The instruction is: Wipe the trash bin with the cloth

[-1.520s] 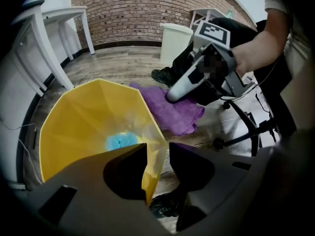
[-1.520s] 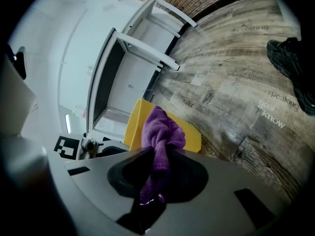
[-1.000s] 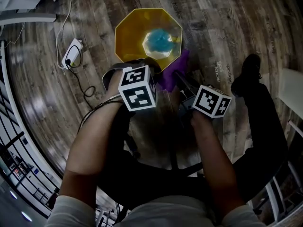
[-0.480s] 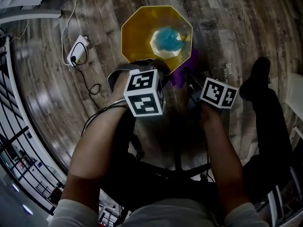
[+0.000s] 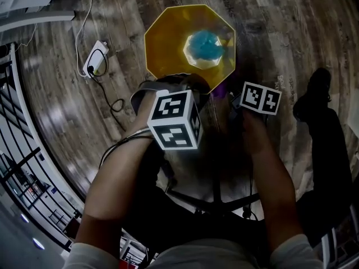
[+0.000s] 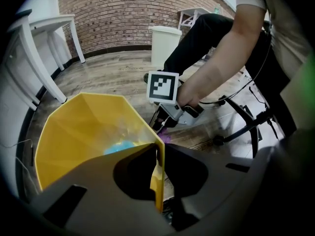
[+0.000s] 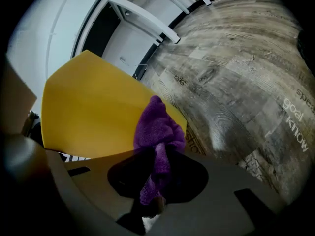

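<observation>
A yellow octagonal trash bin (image 5: 168, 43) stands on the wood floor with something blue (image 5: 205, 45) at its bottom. My left gripper (image 5: 180, 84) is shut on the bin's near rim; in the left gripper view the thin yellow wall (image 6: 158, 181) runs between the jaws. My right gripper (image 5: 231, 94) is at the bin's right outer side, shut on a purple cloth (image 7: 157, 132). The cloth presses against the yellow outer wall (image 7: 93, 112). From the head view only a sliver of the cloth (image 5: 223, 88) shows. The left gripper view shows the right gripper (image 6: 165, 122) beside the bin.
A white power strip (image 5: 95, 63) with a black cable lies on the floor left of the bin. The person's dark-trousered leg and shoe (image 5: 317, 94) are at the right. A black stool frame (image 5: 213, 200) sits below. White furniture (image 7: 142, 14) stands behind the bin.
The right gripper has sunk along the bin's right outer wall with the cloth, so less purple shows from above. The left gripper has kept its hold on the rim.
</observation>
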The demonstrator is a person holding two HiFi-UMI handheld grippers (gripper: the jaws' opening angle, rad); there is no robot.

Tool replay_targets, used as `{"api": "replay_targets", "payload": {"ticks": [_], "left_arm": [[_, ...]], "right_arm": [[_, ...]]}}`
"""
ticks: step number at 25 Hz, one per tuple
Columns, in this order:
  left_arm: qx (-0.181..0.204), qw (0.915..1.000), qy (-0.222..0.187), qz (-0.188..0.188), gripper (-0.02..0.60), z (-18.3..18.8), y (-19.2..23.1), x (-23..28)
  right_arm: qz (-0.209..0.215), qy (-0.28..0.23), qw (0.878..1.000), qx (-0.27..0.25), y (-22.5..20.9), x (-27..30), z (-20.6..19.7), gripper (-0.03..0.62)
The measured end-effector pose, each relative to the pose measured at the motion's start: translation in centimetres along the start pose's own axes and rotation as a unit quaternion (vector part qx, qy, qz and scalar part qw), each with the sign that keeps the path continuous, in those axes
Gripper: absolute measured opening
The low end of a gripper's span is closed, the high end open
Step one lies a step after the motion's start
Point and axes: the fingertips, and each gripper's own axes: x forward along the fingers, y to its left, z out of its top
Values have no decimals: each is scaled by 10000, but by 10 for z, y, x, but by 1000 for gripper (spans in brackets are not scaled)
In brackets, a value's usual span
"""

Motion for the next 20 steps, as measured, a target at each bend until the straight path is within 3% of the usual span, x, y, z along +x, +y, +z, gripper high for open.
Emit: {"api": "replay_targets", "payload": {"ticks": [20], "left_arm": [[-102,9999,-129,10,29,3,-3,1]], "right_arm": [[-629,678,9951,-363,-63,60,-5,72]]}}
